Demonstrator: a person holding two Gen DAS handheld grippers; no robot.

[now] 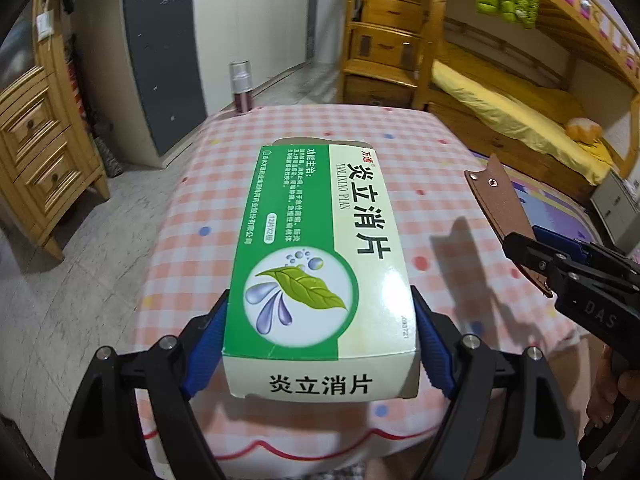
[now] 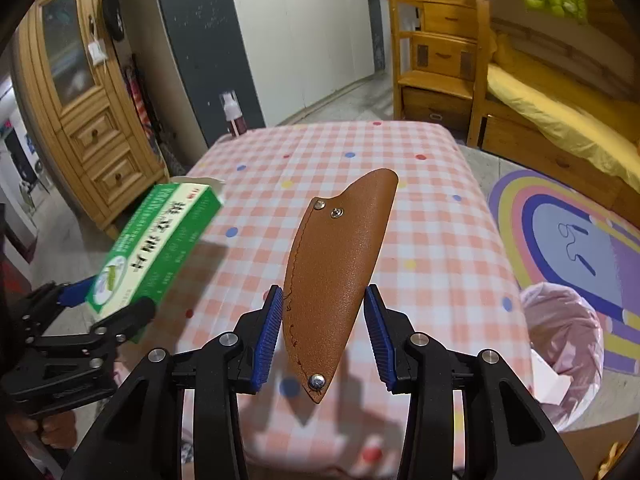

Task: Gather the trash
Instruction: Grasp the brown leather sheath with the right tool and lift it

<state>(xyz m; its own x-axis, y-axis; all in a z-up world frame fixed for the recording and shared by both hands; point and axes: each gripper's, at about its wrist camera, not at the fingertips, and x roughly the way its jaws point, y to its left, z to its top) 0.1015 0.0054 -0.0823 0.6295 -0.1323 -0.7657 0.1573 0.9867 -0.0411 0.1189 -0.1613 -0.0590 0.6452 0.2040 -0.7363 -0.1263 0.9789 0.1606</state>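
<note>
Box (image 1: 320, 264) nearest — spray bottle (image 1: 241, 87), lined bin (image 2: 562, 354) around.

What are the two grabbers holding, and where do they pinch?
The left gripper pinches the green medicine box by its long sides, near the close end. The right gripper holds the brown leather sheath by its edges, near the narrow end.

The left gripper (image 1: 320, 344) clamps a box (image 1: 320, 248) between its blue pads. The right gripper (image 2: 325, 336) grips a brown sheath (image 2: 336, 264), both angled downward.
</note>
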